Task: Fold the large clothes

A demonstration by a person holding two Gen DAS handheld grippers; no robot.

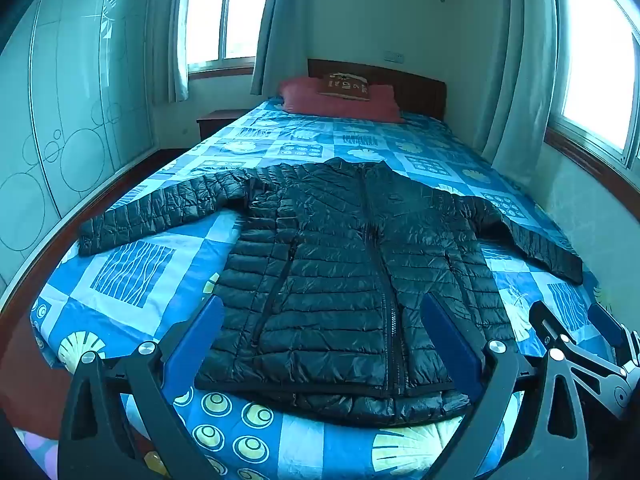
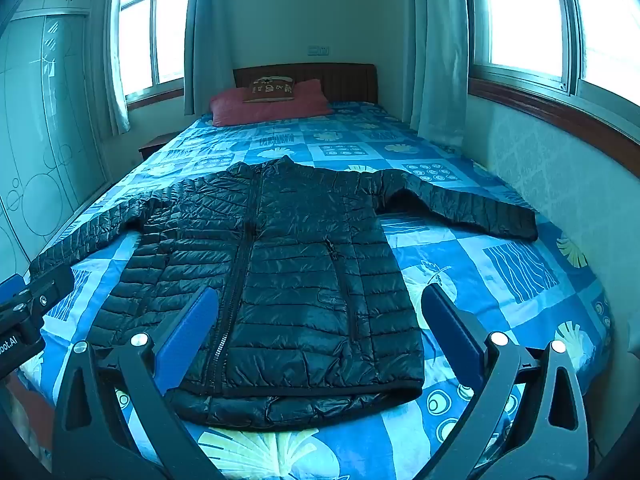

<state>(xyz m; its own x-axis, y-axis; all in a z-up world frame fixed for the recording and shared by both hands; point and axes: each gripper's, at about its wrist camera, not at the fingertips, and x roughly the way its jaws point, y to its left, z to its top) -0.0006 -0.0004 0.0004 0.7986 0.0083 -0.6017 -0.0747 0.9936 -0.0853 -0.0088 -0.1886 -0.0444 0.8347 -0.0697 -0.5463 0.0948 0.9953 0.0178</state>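
Black quilted puffer jacket (image 1: 344, 272), centre frame on the bed (image 1: 132, 272), looks light, puffy, slippery; pinch sleeve cuffs; left tool (image 1: 320, 332) and right tool (image 2: 320, 328) both released

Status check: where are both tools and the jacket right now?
Left tool open, empty. Right tool open, empty. Black puffer jacket flat on the bed, zipped, sleeves spread, unfolded. Nothing lying on it.

- bed (image 1: 132, 312) — blue patterned quilt over it
- jacket (image 1: 340, 280) — black, quilted, lying flat, front up, zipped, sleeves spread
- red pillow (image 1: 340, 106) at the headboard, small cushion (image 1: 346, 86) on top
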